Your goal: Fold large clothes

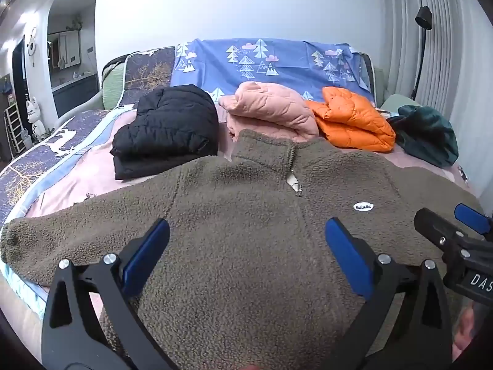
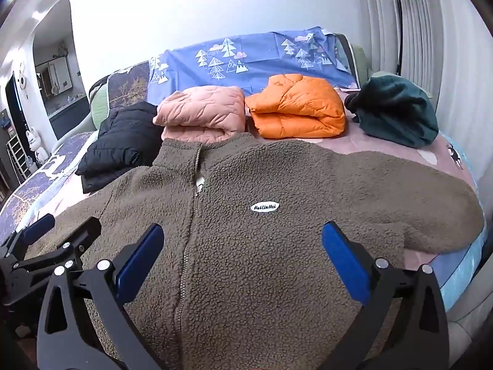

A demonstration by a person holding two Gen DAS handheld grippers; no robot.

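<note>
A large olive-brown fleece jacket lies spread flat, front up, on the bed, zipper closed, both sleeves stretched out sideways, a white oval label on its chest. My left gripper hovers over the jacket's middle, jaws wide open, nothing between them. My right gripper hangs over the chest on the label side, also wide open and empty. Each gripper shows in the other's view: the right gripper at the right edge, the left gripper at the left edge.
Behind the jacket lie a folded black jacket, a folded pink quilted jacket, a folded orange puffer and a dark green garment. A blue tree-print sheet covers the headboard. A floor lamp and curtains stand right.
</note>
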